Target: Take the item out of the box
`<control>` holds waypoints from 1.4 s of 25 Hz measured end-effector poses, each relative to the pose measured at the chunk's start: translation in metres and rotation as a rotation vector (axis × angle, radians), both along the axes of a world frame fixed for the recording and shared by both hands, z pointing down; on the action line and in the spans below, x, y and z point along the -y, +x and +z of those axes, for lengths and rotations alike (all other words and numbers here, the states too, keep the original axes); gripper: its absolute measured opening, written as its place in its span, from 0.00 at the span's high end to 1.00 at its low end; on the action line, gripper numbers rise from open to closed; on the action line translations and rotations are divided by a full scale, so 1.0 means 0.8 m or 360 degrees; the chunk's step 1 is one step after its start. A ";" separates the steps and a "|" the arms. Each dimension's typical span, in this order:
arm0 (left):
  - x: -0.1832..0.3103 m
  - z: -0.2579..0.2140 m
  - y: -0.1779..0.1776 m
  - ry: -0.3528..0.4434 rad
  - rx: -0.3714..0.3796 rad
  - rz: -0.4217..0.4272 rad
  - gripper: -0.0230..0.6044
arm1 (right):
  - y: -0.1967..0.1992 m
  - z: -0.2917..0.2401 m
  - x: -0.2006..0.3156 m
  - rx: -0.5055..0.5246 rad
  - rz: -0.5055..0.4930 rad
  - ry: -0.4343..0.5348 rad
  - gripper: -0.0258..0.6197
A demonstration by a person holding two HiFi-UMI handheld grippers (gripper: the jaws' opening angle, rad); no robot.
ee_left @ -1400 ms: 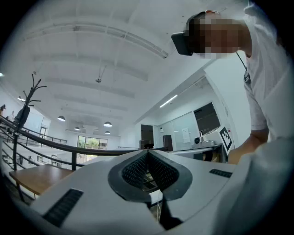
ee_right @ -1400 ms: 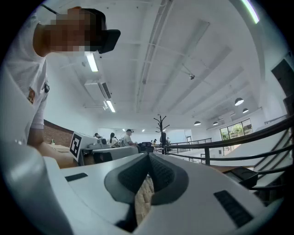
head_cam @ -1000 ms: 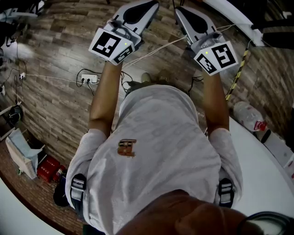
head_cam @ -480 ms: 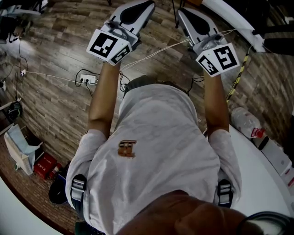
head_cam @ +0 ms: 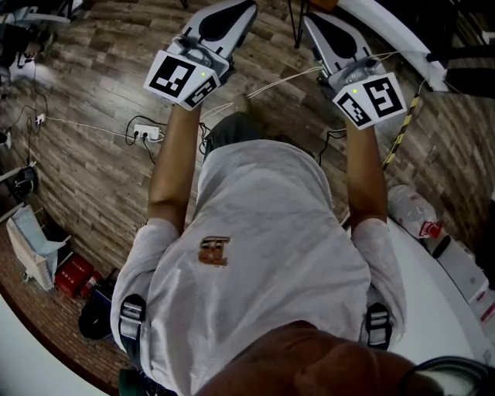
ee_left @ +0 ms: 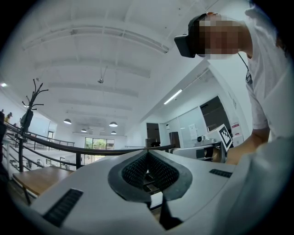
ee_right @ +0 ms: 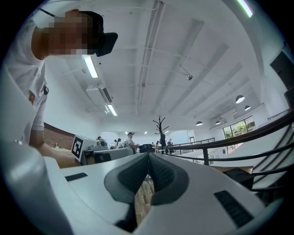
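No box or item shows in any view. In the head view both arms reach forward over a wooden floor. My left gripper (head_cam: 244, 8) and my right gripper (head_cam: 311, 18) are held side by side, each with its marker cube (head_cam: 182, 76) near the wrist. In the left gripper view the dark pads (ee_left: 158, 172) of the left gripper (ee_left: 147, 153) meet with nothing between them. The right gripper (ee_right: 148, 155) is shut the same way, also with nothing in it. Both point out into a large hall, roughly level.
A white table (head_cam: 445, 309) curves along the lower right, with a plastic bottle (head_cam: 410, 205) at its edge. On the floor lie a power strip (head_cam: 147, 133), cables, a red box (head_cam: 71, 274) and a striped pole (head_cam: 402, 124). A dark railing (ee_right: 229, 140) runs ahead.
The floor and the things on it have slid a little under the person, and a foot shows again ahead of the body. Both grippers stay shut and held out in front.
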State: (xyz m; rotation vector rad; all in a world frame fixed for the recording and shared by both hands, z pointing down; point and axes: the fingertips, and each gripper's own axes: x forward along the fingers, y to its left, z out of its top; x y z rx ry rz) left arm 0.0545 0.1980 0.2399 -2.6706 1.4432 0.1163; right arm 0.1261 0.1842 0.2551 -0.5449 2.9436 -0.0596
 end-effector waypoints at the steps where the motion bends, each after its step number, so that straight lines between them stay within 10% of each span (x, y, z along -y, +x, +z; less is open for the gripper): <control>1: 0.004 0.000 -0.001 0.0002 0.0003 -0.0001 0.93 | 0.000 0.000 0.004 0.0003 0.0000 -0.0001 0.91; 26: 0.291 0.032 -0.146 -0.0040 0.0012 0.0158 0.93 | -0.133 0.025 0.272 -0.0096 0.0177 -0.0068 0.91; 35: 0.424 0.062 -0.205 -0.0034 0.0304 0.0406 0.93 | -0.212 0.027 0.394 -0.0129 0.0345 -0.0117 0.91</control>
